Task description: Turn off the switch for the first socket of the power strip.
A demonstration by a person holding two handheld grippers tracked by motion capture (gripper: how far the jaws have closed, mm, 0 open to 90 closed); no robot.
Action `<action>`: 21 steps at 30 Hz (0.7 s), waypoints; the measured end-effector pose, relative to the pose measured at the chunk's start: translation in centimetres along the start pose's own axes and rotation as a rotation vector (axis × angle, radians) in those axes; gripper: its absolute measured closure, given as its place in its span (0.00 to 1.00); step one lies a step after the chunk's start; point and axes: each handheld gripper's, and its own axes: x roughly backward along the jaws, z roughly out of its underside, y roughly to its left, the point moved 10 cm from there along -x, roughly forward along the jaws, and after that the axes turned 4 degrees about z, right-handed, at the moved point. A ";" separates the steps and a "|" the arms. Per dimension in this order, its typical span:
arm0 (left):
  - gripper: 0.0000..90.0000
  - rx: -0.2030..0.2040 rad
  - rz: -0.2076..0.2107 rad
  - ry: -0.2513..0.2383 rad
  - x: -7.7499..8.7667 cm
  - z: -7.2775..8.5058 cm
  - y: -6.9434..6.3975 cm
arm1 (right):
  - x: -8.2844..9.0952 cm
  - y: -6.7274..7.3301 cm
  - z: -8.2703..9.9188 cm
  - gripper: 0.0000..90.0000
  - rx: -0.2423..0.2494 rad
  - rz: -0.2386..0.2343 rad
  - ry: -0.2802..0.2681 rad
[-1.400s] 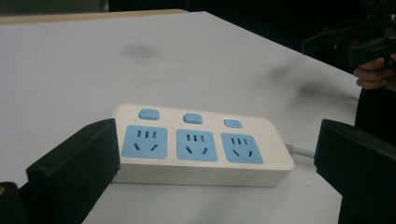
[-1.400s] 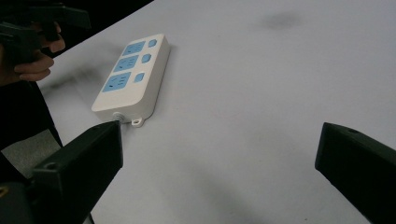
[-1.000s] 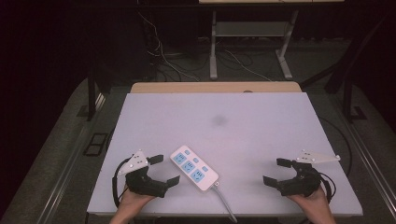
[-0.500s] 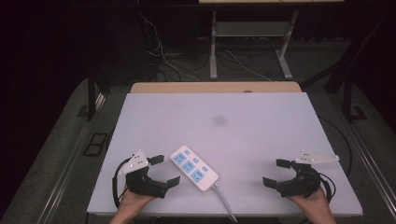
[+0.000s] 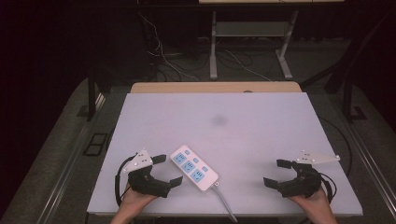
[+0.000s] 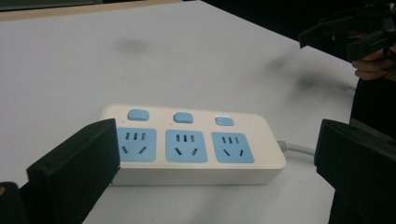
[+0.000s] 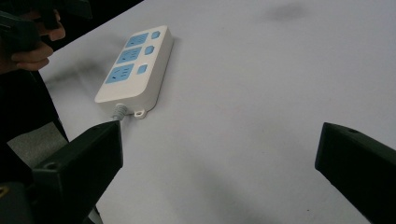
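Observation:
A white power strip with three blue sockets and three blue buttons lies flat near the table's front, and its grey cable runs off the front edge. Just left of the strip, my left gripper is open. In the left gripper view the strip lies beyond the two wide-apart jaws of the left gripper, untouched. My right gripper is open at the front right, well away from the strip. In the right gripper view the right gripper has bare table between its jaws, and the strip lies far off at the upper left.
The white tabletop carries a faint dark smudge near its middle. A wooden table edge abuts the far side. Cables and metal frame legs stand on the dark floor behind.

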 end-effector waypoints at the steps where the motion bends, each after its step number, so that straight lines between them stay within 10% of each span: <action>1: 0.00 -0.008 0.003 0.004 -0.1 -0.1 -0.1 | 0.0 0.0 0.0 0.01 -0.004 -0.001 0.003; 21: 0.00 -0.042 0.072 0.126 -2.4 -1.2 -0.8 | 0.0 0.0 0.2 0.01 0.001 0.001 0.011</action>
